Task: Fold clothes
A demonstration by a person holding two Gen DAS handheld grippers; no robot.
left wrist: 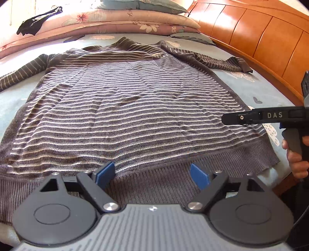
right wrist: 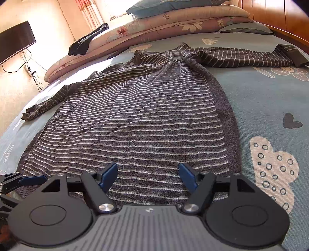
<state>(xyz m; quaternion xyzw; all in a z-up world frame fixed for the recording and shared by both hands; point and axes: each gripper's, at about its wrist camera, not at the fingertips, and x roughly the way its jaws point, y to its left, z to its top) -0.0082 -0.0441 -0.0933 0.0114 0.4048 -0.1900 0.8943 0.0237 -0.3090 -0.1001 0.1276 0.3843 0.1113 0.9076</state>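
While the striped sweater (left wrist: 123, 108) is lying spread flat on the bed (right wrist: 260, 100), sleeves out left and right, we are hovering both grippers (left wrist: 151, 173) (right wrist: 148, 176), jaws apart, near its hem; no fold is showing.

Counts only. One striped sweater (left wrist: 123, 108), spread flat on the bed (right wrist: 260, 100), two sleeves out to either side. One black garment (left wrist: 38, 21) lying on the bedding stack. Folded quilts (left wrist: 119, 21) in that stack: about three layers, exact count unclear. Pillows: one on top of the stack (left wrist: 143, 4), one beside it near the headboard (left wrist: 193, 37), so two. One wooden headboard (left wrist: 260, 32). One TV (right wrist: 15, 41) on the wall, right wrist view only. Two grippers: left gripper (left wrist: 152, 174), right gripper (right wrist: 148, 174), two blue-padded fingers (right wrist: 109, 174) each, all spread apart. One hand (left wrist: 296, 156) seen gripping a handle.
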